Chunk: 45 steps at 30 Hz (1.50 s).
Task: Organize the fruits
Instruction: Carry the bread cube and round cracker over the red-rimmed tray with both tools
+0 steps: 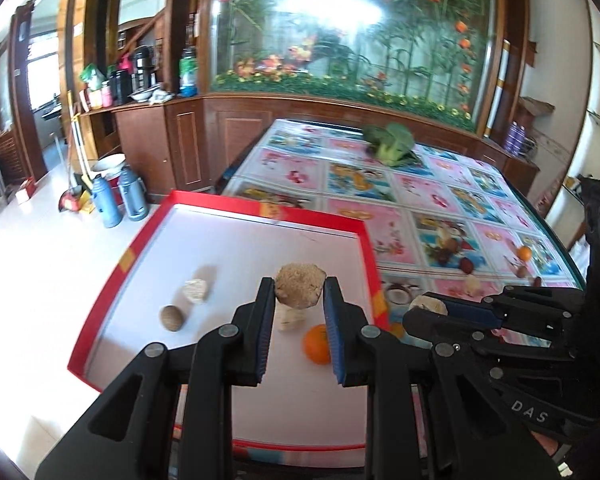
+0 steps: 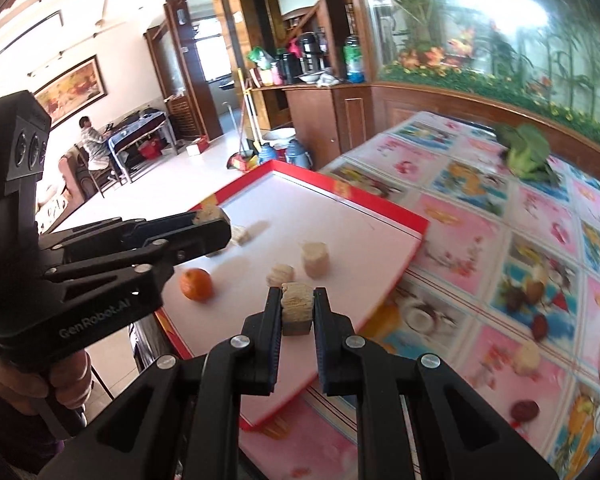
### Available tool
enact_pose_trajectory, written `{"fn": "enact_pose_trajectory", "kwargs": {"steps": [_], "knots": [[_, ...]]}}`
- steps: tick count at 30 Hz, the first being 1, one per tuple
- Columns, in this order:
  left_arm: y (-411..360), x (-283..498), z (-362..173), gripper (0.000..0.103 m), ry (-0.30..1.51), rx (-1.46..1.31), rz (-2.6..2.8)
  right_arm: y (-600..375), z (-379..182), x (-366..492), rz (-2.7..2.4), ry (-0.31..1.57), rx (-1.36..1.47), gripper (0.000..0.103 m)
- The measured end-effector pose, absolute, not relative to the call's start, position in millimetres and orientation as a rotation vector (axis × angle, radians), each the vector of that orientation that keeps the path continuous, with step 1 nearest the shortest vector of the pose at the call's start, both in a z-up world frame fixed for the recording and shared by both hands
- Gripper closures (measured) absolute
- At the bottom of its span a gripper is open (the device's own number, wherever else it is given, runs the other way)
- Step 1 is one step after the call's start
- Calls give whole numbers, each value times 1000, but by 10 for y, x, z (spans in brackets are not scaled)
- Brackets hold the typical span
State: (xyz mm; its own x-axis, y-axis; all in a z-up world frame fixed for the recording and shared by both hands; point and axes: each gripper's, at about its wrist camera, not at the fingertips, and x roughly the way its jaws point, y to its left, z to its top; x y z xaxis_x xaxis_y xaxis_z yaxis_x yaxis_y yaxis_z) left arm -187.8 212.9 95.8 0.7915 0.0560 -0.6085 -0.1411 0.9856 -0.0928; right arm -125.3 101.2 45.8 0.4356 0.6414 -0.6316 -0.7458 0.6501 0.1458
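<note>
Left wrist view, left to right: a brown round fruit (image 1: pixel 172 318) and a pale chunk (image 1: pixel 196 290) lie on the white floor of the red-rimmed tray (image 1: pixel 112 280); the left tongs (image 1: pixel 299 294) pinch a tan, rough lump (image 1: pixel 300 285) above the tray, with another pale piece (image 1: pixel 289 320) below it and an orange (image 1: pixel 317 343) just beside the blue-padded right finger; the right tongs (image 1: pixel 432 306) enter from the right, pinching a pale piece (image 1: pixel 427 304) near the tray's right rim. Farther right, on the patterned cloth of the desk (image 1: pixel 432 200), lie a small orange fruit (image 1: pixel 523 254), a dark red fruit (image 1: pixel 466 265) and a head of broccoli (image 1: pixel 392 144) toward the far edge.

Right wrist view, left to right: the left tongs (image 2: pixel 210 216) hold the lump over the tray; the orange (image 2: pixel 196 284) rests on the tray floor; two pale cylinders (image 2: pixel 315 259) stand beyond the right tongs (image 2: pixel 297 304), pressed on a pale block (image 2: pixel 297 308) above the tray's near part
</note>
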Motion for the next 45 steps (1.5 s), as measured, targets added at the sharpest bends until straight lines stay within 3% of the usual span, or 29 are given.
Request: {"fn": "enact_pose_trajectory", "kwargs": {"steps": [13, 31, 45], "knots": [[2591, -1891, 941, 77, 629, -179, 208, 1513, 391, -1220, 913, 736, -178, 90], [2857, -1702, 578, 77, 733, -197, 272, 1694, 31, -1150, 875, 861, -193, 91], [2881, -1650, 445, 77, 774, -180, 294, 1785, 5, -1174, 882, 824, -243, 90]]}}
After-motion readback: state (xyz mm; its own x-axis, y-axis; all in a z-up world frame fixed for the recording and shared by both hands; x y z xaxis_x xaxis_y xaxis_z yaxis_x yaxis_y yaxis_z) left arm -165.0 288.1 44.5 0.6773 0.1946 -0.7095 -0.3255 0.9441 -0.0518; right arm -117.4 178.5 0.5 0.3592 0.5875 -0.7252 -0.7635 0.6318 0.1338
